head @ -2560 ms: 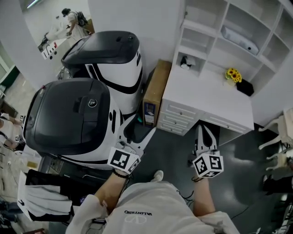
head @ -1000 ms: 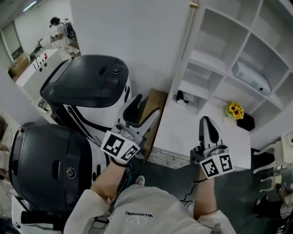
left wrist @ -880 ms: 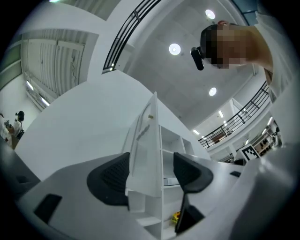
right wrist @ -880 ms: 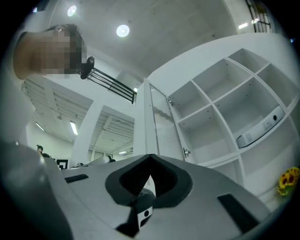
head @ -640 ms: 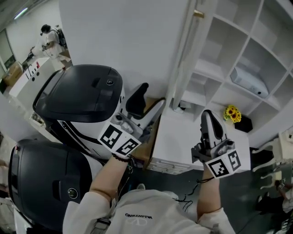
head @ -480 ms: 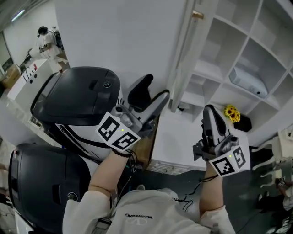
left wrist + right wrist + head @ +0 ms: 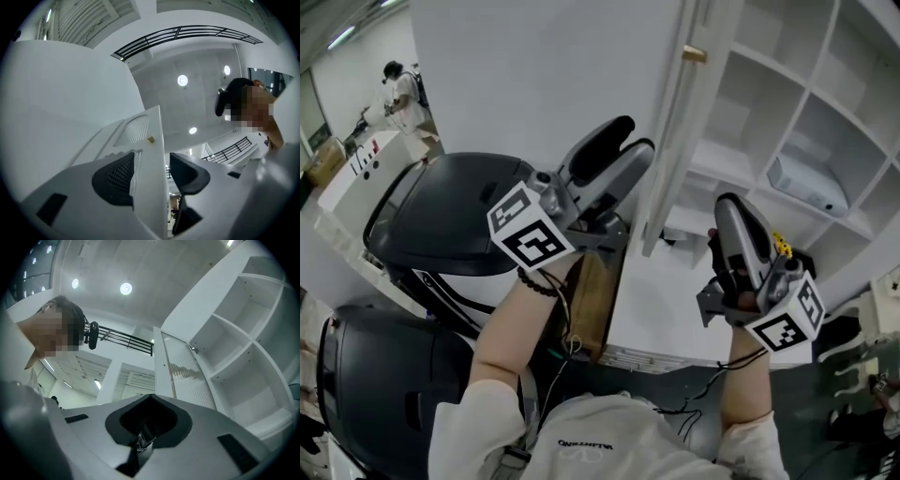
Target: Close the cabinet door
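Left gripper view shows the open cabinet door [image 7: 150, 206] between the closing fingers of our left gripper [image 7: 151, 164], not yet squeezed. Our right gripper [image 7: 150, 397] is pinched together, empty. The door looks stiff and light; we should hold its edge

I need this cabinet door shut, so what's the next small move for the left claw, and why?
Probably let the left claw finish closing on the free edge of the cabinet door, so it can swing the door toward the shelves. That edge sits between its closing jaws, seemingly not yet gripped, and the door stands wide open.
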`<state>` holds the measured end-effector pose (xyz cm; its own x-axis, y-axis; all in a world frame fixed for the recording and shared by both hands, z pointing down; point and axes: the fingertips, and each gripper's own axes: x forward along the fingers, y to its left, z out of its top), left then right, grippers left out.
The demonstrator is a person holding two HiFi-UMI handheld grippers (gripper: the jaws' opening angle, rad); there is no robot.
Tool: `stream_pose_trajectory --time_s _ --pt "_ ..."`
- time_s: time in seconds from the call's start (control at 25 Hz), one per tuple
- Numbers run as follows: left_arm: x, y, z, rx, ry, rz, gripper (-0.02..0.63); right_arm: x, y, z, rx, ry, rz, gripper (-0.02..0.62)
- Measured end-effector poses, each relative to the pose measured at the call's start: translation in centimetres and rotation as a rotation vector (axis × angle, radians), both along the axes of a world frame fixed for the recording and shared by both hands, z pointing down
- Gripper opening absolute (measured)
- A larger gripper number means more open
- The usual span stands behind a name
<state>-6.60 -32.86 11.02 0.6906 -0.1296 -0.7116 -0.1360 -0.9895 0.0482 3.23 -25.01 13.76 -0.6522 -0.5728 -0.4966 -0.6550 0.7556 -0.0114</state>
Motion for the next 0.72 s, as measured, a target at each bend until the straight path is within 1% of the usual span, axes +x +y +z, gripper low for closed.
stream_pose_trajectory --time_s 0.12,0.2,0.44,0.56,0.72 --pt "0.4 -0.3 -1.9 0.005 0.017 0.050 0.236 -0.2 -0.6 -1.1 -0.001 -0.004 -0.047 0.009" --pt "0.9 -0.4 -2.9 0.002 0.024 0.086 0.236 -0.2 -0.9 -1.3 -0.008 -0.008 -0.062 0.009" --pt "2.9 -2.0 -5.6 -0.027 0.041 0.203 0.236 0.0 -2.6 -3.6 0.001 -0.009 -0.116 0.009" --pt "3.4 -2.0 -6.6 -0.016 0.048 0.230 0.234 0.0 -2.9 -4.3 0.004 -0.006 -0.138 0.009" --pt "3.7 -1.8 -7.4 -0.017 0.039 0.247 0.198 -0.5 -2.7 -5.0 0.014 0.010 -0.157 0.009"
